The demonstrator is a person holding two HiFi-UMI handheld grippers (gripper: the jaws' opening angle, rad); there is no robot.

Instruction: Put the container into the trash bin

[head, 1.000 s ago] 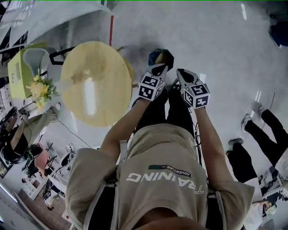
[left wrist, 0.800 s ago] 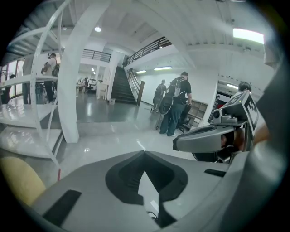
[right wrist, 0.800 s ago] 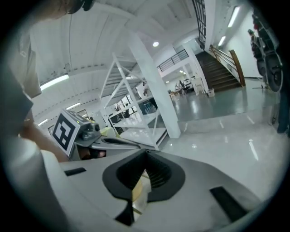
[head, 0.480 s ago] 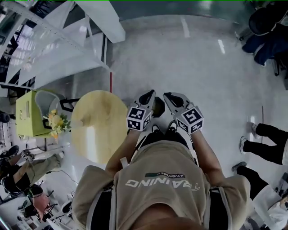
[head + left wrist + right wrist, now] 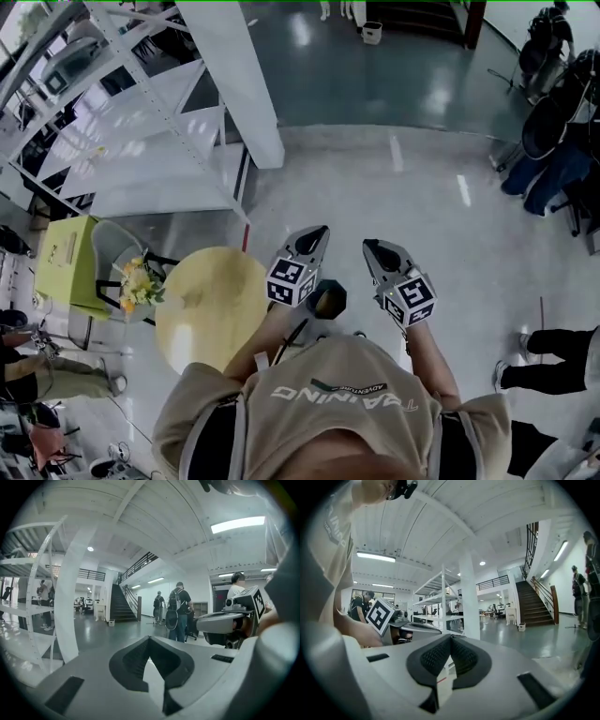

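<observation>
Head view: a person is standing on the grey floor [image 5: 441, 234], holding the left hand-held gripper [image 5: 315, 234] and the right hand-held gripper [image 5: 373, 248] out in front, side by side and apart.
Left gripper view: the jaws are pressing together at the tips and pinching nothing.
Right gripper view: the jaws are likewise meeting tip to tip, with nothing caught between them.
Trash bin: a dark, open-topped trash bin [image 5: 327, 299] is sitting on the floor just below and between the two grippers, near the round desk [image 5: 211, 309].
Container: neither gripper is carrying it. A yellowish patch is showing inside the bin, too small to tell whether it is the container.
Step in hand: with empty jaws above the bin, the drop is probably done. Finishing well is calling for keeping both grippers clear of the bin's rim and the desk's edge.
Other holders: yellow flowers [image 5: 138, 284] are standing beside the desk, with their vase hidden.
</observation>
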